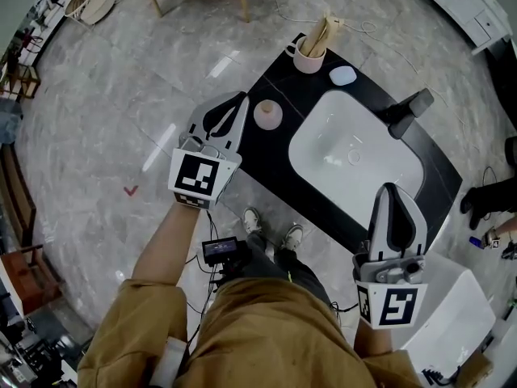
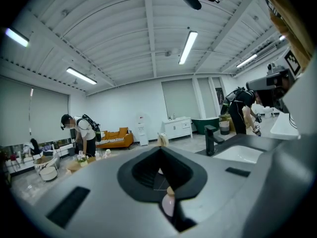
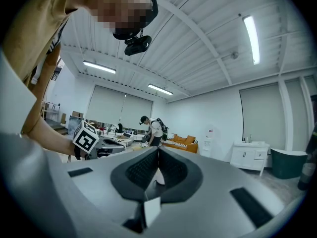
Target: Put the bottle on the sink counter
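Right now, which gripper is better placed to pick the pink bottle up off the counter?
Left. The left gripper sits right beside the bottle, while the right gripper is past the sink. Both are shut and empty.

The sink counter [image 1: 268, 150] is black, its basin [image 1: 339, 136] white. The bottle [image 1: 267, 113] is pale pink; the floor [image 1: 121, 95] is grey and veined.

The sink counter [image 1: 271, 148] is glossy black; its basin [image 1: 355, 160] is smooth, shiny white, probably glazed ceramic. The bottle [image 1: 267, 113] near the counter's left edge is smooth, matt pink. The floor [image 1: 121, 95] is polished grey veined stone.
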Demonstrator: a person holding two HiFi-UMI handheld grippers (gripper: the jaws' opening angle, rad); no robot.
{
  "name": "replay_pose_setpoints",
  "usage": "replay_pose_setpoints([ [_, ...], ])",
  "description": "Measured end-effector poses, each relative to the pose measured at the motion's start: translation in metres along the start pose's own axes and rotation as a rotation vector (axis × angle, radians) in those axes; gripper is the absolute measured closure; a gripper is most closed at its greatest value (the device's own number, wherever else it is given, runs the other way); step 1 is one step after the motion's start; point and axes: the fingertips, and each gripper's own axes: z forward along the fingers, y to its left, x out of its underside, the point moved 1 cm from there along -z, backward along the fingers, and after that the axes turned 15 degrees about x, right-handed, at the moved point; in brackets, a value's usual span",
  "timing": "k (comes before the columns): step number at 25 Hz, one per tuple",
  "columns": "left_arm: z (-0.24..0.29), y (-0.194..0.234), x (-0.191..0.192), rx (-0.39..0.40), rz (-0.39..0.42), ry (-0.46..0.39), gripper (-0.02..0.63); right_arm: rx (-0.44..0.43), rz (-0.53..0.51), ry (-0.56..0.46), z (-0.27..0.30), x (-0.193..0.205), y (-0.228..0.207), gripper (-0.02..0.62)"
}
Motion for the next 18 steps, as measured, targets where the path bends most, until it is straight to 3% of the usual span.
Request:
replay_pose_setpoints([
  [11, -0.028, 0.007, -0.009, -0.041, 0.015, 0.040, 0.604, -0.009, 0.001, -0.040, -0.002, -0.013, -0.007, 0.591],
  [18, -0.046, 0.003, -0.027, -0.068, 0.009, 0.016, 0.604, -0.009, -0.005, -0.059, -0.005, -0.017, -0.015, 0.591],
])
